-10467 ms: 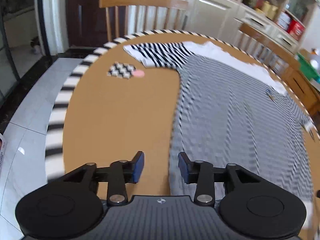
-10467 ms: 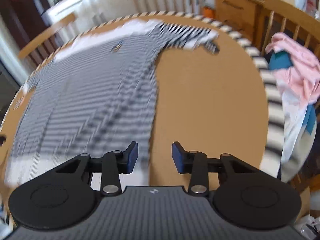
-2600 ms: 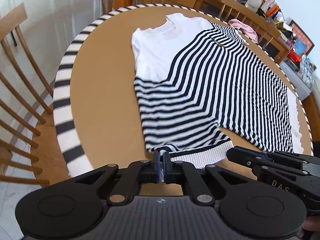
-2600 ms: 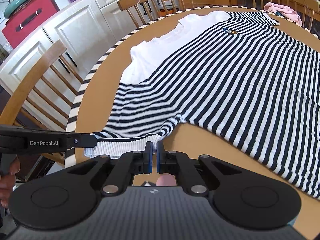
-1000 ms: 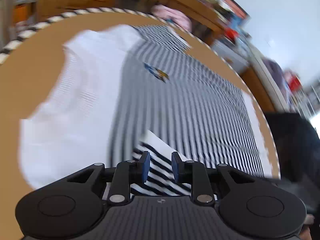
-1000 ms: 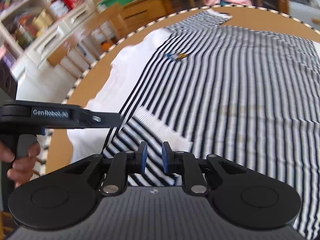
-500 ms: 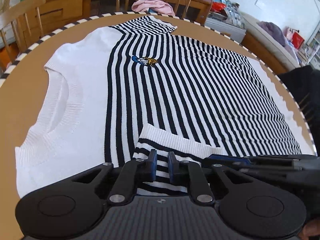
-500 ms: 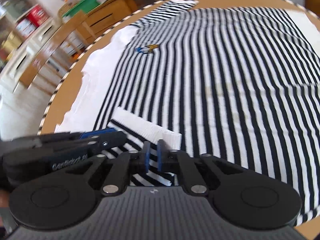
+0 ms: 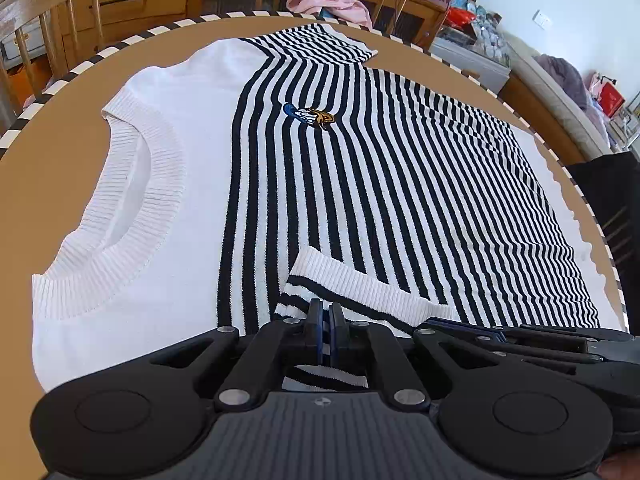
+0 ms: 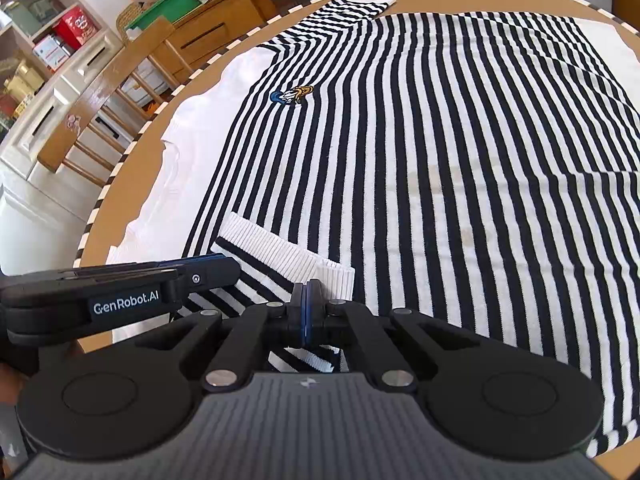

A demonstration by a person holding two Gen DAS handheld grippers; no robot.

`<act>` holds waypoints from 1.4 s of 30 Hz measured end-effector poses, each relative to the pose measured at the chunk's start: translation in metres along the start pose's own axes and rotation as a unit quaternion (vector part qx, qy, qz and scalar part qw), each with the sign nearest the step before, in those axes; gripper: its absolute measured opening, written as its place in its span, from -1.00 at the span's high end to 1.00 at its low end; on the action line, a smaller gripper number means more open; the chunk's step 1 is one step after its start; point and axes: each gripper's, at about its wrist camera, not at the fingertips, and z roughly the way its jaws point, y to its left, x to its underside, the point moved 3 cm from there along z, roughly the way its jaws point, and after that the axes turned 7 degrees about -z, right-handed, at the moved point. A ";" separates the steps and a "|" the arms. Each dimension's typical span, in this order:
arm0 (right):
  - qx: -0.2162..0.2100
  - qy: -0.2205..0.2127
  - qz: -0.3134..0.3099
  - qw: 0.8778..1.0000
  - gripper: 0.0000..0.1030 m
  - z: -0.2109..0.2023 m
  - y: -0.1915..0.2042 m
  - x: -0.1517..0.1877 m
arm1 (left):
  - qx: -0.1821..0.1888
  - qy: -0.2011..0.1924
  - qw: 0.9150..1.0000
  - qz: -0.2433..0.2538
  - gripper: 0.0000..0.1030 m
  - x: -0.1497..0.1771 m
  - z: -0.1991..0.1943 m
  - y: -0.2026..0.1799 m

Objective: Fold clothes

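Observation:
A black-and-white striped sweater (image 9: 400, 184) with a white yoke lies flat on the round brown table (image 9: 80, 92). One sleeve (image 9: 360, 284) is folded inward onto the body, its white ribbed cuff facing away from me. My left gripper (image 9: 325, 318) is shut, with its tips low over the striped part of that sleeve. In the right wrist view the sweater (image 10: 460, 152) fills the table, and my right gripper (image 10: 305, 306) is shut at the corner of the sleeve cuff (image 10: 280, 256). No cloth shows between either pair of pads. The two grippers sit side by side.
The table rim (image 10: 132, 144) is striped black and white. Wooden chairs (image 10: 104, 92) and cabinets ring the table. A pink garment (image 9: 332, 2) hangs on a far chair. A person in dark clothing (image 9: 612, 208) stands at the right edge.
Both grippers carried the sleeve cuff over onto the sweater body and opened about a second ago. Since then they have closed and settled low over the folded sleeve.

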 end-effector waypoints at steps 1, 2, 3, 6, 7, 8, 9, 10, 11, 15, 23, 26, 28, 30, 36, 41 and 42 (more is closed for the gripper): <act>0.002 0.001 -0.006 1.000 1.00 0.000 0.001 0.000 | 0.000 0.005 1.000 0.000 0.88 -0.002 0.000 0.000; 0.003 0.003 -0.012 1.000 1.00 0.000 0.002 -0.001 | 0.000 0.011 1.000 -0.001 0.88 -0.004 0.000 0.000; 0.004 0.006 -0.017 1.000 1.00 0.000 0.003 -0.002 | 0.000 0.016 1.000 -0.001 0.88 -0.005 0.001 0.000; 0.001 0.029 -0.015 0.999 0.87 0.000 0.004 -0.011 | -0.002 0.033 0.999 0.002 0.82 -0.012 0.001 -0.001; -0.001 0.033 -0.012 0.999 0.79 -0.002 0.004 -0.016 | -0.007 0.037 0.999 0.015 0.68 -0.017 0.000 -0.004; -0.006 0.027 -0.011 1.000 0.77 -0.006 0.003 -0.022 | -0.016 0.030 0.999 0.032 0.50 -0.024 -0.004 -0.006; -0.009 0.013 -0.011 1.000 0.77 -0.011 0.002 -0.031 | -0.026 0.018 0.998 0.048 0.41 -0.033 -0.008 -0.009; -0.011 -0.001 -0.011 1.000 0.77 -0.017 0.000 -0.042 | -0.034 0.006 0.998 0.061 0.23 -0.044 -0.011 -0.011; -0.012 -0.014 -0.011 1.000 0.74 -0.021 -0.003 -0.054 | -0.039 -0.003 0.997 0.068 0.09 -0.058 -0.013 -0.012; 0.002 -0.050 -0.017 0.999 0.66 -0.027 -0.019 -0.113 | -0.070 -0.041 0.991 0.103 -0.04 -0.115 -0.016 -0.021; 0.020 -0.084 0.001 0.996 0.53 0.000 -0.063 -0.214 | -0.100 -0.076 0.978 0.168 -0.35 -0.214 0.017 -0.043; 0.019 -0.094 0.029 0.995 0.50 0.018 -0.083 -0.239 | -0.094 -0.081 0.975 0.186 -0.37 -0.240 0.039 -0.049; 0.018 -0.100 0.044 0.994 0.50 0.031 -0.094 -0.251 | -0.087 -0.089 0.972 0.199 -0.38 -0.258 0.055 -0.053; 0.018 -0.110 0.059 0.992 0.50 0.043 -0.104 -0.261 | -0.086 -0.093 0.970 0.209 -0.38 -0.271 0.073 -0.055; -0.005 -0.124 0.125 0.984 0.50 0.076 -0.133 -0.276 | -0.064 -0.084 0.967 0.231 -0.37 -0.304 0.119 -0.054; -0.037 -0.118 0.183 0.975 0.50 0.101 -0.151 -0.277 | -0.029 -0.070 0.971 0.226 -0.37 -0.322 0.145 -0.042; -0.042 -0.118 0.190 0.974 0.50 0.105 -0.153 -0.277 | -0.030 -0.071 0.970 0.231 -0.37 -0.325 0.149 -0.040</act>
